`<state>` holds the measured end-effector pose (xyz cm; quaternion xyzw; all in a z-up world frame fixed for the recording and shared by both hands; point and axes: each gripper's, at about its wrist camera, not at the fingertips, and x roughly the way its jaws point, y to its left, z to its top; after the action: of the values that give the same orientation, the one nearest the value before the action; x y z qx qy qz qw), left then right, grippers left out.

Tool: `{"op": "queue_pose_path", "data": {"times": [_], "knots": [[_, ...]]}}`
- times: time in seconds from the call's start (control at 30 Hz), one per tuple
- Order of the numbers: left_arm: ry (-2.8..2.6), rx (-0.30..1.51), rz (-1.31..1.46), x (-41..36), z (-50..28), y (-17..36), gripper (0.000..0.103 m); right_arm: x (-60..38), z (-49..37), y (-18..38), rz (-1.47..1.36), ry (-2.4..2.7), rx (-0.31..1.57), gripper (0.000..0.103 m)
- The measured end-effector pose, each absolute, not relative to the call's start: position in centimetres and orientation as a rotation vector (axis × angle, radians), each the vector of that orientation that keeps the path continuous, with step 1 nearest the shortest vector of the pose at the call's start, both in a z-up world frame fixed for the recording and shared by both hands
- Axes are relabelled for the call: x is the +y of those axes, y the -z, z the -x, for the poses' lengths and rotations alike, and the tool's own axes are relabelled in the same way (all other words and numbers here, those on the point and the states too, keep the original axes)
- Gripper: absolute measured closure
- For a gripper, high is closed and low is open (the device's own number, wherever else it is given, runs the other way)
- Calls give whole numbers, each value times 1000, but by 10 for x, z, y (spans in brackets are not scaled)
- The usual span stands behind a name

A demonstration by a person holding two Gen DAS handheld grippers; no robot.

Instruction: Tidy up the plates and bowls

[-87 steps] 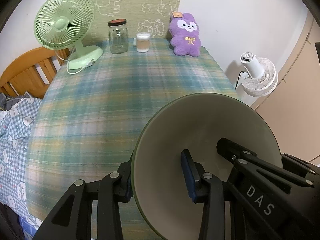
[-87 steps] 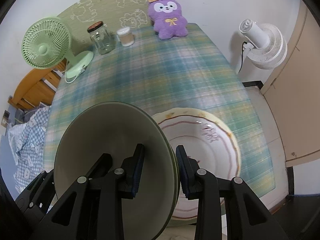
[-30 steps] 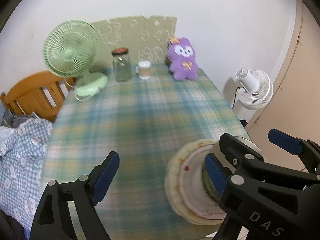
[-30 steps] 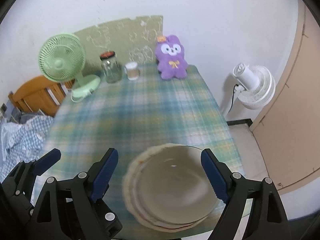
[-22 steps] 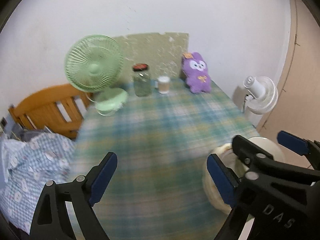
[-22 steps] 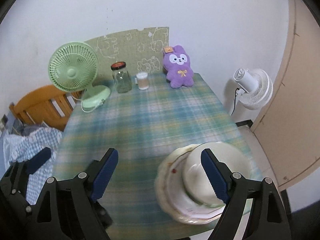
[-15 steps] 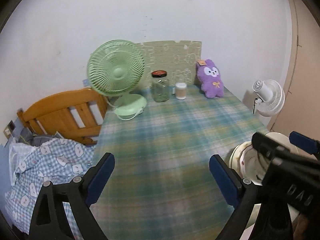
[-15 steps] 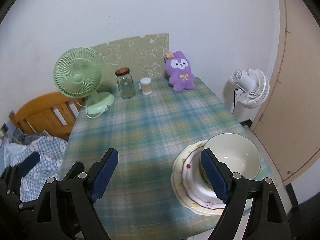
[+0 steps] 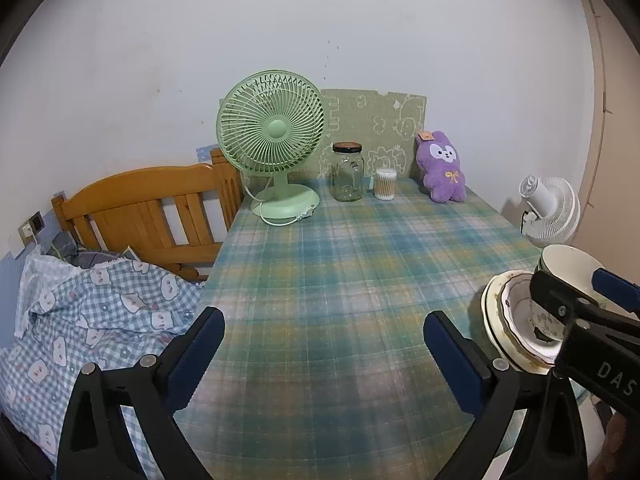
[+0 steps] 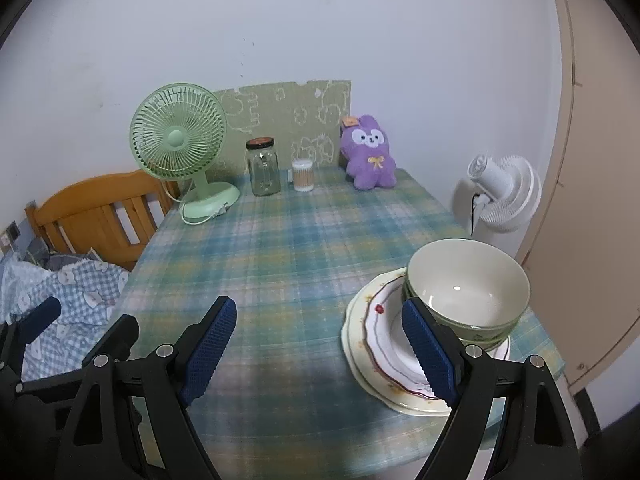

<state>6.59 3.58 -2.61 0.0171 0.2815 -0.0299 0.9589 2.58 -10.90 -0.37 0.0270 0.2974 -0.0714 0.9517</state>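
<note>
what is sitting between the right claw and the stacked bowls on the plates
Nothing visible. The right claw is open and empty, with only bare plaid tablecloth between it and the bowls stacked on the plates. Its right finger overlaps the stack in this view.

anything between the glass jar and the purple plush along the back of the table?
Right wrist view: only the cotton-swab cup stands between the glass jar and purple plush.

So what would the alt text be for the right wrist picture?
An open hand-held gripper hovers over a plaid table, nothing between its blue pads. At right, pale green bowls sit stacked on plates; a green fan stands behind.
</note>
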Motion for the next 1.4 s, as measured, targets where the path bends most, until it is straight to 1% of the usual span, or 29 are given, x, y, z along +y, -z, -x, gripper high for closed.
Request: {"op": "queue_pose_path", "data": {"times": [0.27, 0.53, 1.4], "knots": [[65, 520, -34, 23, -54, 45, 1, -128, -13, 31, -92, 154, 574, 15], [33, 497, -17, 27, -50, 41, 0, -132, -11, 26, -78, 166, 545, 14], [68, 510, 8, 30, -57, 36, 0, -130, -20, 27, -61, 154, 571, 14]]}}
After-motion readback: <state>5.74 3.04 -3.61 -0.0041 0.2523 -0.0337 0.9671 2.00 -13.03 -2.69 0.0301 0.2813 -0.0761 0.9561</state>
